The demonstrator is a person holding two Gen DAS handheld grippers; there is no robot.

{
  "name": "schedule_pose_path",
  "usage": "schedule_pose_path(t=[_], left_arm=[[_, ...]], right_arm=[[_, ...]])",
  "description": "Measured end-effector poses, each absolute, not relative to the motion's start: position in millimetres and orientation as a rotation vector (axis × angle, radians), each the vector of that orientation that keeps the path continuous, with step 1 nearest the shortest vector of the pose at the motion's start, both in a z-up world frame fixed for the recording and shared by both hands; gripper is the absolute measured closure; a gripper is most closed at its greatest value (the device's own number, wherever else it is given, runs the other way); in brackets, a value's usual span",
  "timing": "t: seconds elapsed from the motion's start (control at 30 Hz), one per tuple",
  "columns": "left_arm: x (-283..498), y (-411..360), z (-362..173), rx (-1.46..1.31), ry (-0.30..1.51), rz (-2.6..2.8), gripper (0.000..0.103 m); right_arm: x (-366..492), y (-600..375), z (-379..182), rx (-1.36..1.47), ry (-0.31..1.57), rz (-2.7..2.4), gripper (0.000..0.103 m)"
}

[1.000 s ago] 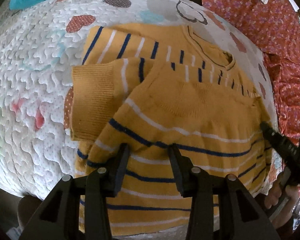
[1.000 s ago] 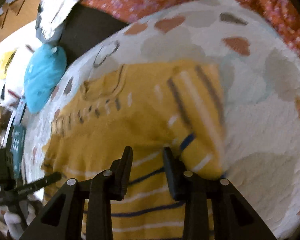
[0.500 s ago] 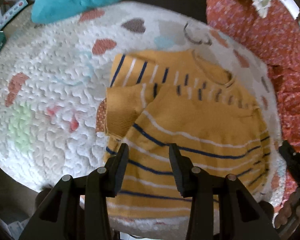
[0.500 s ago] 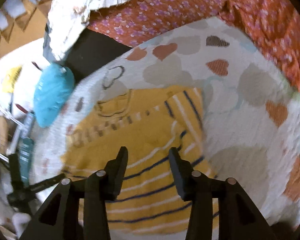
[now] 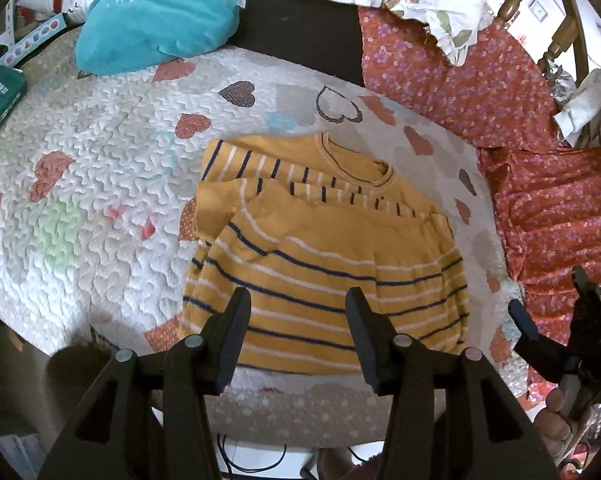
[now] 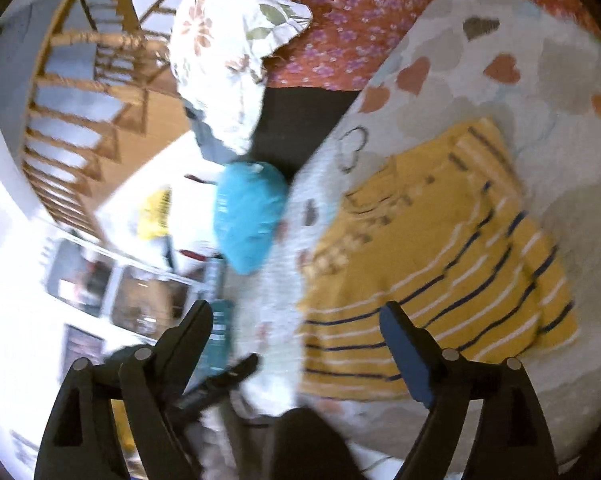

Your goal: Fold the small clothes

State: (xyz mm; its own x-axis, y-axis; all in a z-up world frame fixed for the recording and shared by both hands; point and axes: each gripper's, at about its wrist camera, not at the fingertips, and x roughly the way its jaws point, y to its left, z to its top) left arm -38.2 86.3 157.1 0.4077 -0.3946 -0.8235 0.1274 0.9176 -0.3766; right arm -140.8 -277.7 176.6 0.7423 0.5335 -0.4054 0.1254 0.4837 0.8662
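Folded yellow striped sweater (image 5: 324, 256) lies below my left gripper (image 5: 296, 336), near the quilt's (image 5: 100, 168) front edge. Both my grippers are opening with nothing between the jaws, the right gripper (image 6: 296, 344) wide. Bare quilt left of the sweater.

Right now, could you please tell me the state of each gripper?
Left gripper: jaws opening, nothing between them, above the yellow striped sweater.
Right gripper: jaws opening wide, holding nothing.

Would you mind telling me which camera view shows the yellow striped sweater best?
The left wrist view: the yellow striped sweater lies sharp and whole near the centre on the heart-print quilt, its neckline and folded-in sleeves clear. The right wrist view shows it blurred and skewed to the right side.
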Motion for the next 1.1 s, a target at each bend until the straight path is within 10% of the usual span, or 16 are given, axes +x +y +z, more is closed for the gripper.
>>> schedule_pose_path(t=[1.1], left_arm=[[23, 139, 58, -0.329, 1.190, -0.154, 0.054]], right_arm=[[-89, -218, 148, 0.490, 1.014, -0.025, 0.013]])
